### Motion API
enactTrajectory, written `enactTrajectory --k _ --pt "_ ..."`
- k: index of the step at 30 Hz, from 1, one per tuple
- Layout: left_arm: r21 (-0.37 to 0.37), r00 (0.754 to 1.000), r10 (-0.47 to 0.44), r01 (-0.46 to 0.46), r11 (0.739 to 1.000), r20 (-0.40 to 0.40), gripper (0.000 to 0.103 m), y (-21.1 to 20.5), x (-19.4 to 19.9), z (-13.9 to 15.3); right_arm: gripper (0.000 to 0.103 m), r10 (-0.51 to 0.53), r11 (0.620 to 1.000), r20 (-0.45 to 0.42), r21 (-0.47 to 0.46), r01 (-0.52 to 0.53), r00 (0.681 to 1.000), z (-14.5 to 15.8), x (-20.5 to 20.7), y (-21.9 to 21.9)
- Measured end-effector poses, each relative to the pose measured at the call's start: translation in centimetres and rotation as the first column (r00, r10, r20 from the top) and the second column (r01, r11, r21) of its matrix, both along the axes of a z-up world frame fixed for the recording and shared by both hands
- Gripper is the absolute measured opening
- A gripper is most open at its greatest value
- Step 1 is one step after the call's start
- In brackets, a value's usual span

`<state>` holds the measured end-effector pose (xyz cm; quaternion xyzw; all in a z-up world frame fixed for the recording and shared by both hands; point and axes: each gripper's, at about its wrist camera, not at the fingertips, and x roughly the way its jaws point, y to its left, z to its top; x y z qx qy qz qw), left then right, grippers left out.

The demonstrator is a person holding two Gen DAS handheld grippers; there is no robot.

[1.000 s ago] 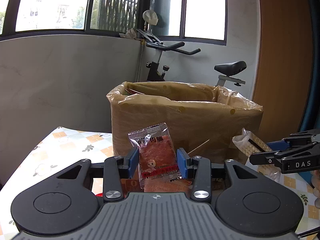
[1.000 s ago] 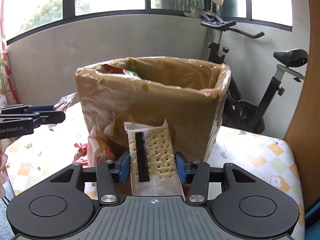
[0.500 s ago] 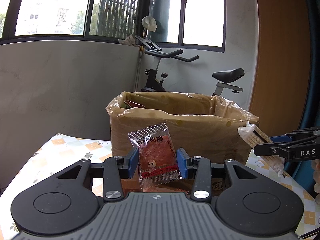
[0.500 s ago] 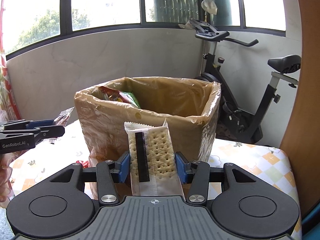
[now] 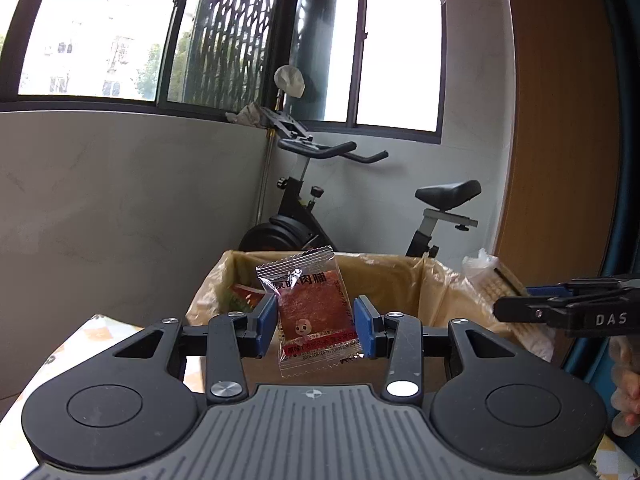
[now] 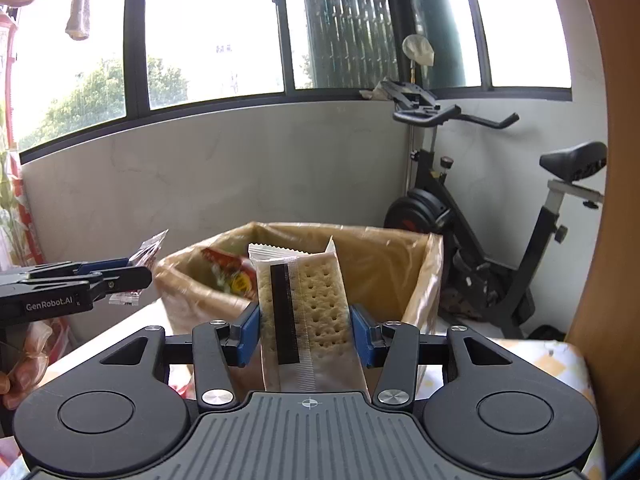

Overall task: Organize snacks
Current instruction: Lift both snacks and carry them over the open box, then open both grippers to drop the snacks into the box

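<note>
While standing on a checked tablecloth and lined with brown plastic, open-topped cardboard box as the landmark for everything else. Behind the box, against the grey wall under the windows: black exercise bike, its saddle off to the box's right. Just in front of the box's near wall and raised level with its rim: left gripper, blue pads pressed on both side edges of a clear meat-jerky packet with red print, packet upright, its top edge reaching above the box's rim. Also before the box, further to its right: right gripper, jaws narrowed and clamped on a clear-wrapped cracker packet, upright, a black strip running down its front, top corner poking above the rim. Inside the box, at its left end: a red and green snack bag, partly blurred. Seen from each wrist, the other gripper hanging beside the box with its packet sticking out past the fingertips toward the rim. Fingers of each holding hand only just visible at the edge, well back from the box.
</note>
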<state>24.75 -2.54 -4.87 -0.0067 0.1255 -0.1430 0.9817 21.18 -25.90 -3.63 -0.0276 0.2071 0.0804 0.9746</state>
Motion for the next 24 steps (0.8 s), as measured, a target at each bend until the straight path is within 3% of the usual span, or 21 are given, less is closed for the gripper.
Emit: enactTrajectory --k 4,6,9,16,21,24 --pt "-0.004 0.997 -0.075 0.076 0.997 0.020 0.044 -2.5 3.7 1.7 0.044 -0.015 0.998 0.020 -0.057 0.016 1.000 0.8 4.2 0.3" --pt "-0.014 0.995 -0.102 0.102 0.995 -0.011 0.044 -3.7 6.0 1.9 0.044 -0.038 0.993 0.018 -0.112 0.040 0.999 0.4 6.5 0.3" --pt "-0.009 0.989 -0.128 0.127 0.992 -0.071 0.044 -5.4 9.1 1.4 0.044 -0.080 0.989 -0.004 -0.124 0.079 0.997 -0.5 9.2 -0.2" --pt "0.068 0.980 -0.060 0.074 0.995 -0.189 0.045 -6.4 12.9 -1.6 0.043 -0.143 0.982 -0.064 -0.134 0.134 0.988 -2.7 12.5 -0.4" --pt "0.088 0.983 -0.014 0.031 0.996 -0.185 0.067 -5.3 13.0 -2.1 0.045 -0.149 0.984 -0.068 -0.111 0.141 0.987 -3.5 12.4 -0.6" --pt "0.077 0.982 -0.002 0.017 0.997 -0.189 0.073 -4.5 12.9 -1.7 0.060 -0.164 0.983 -0.056 -0.096 0.158 0.985 -3.4 11.5 -0.9"
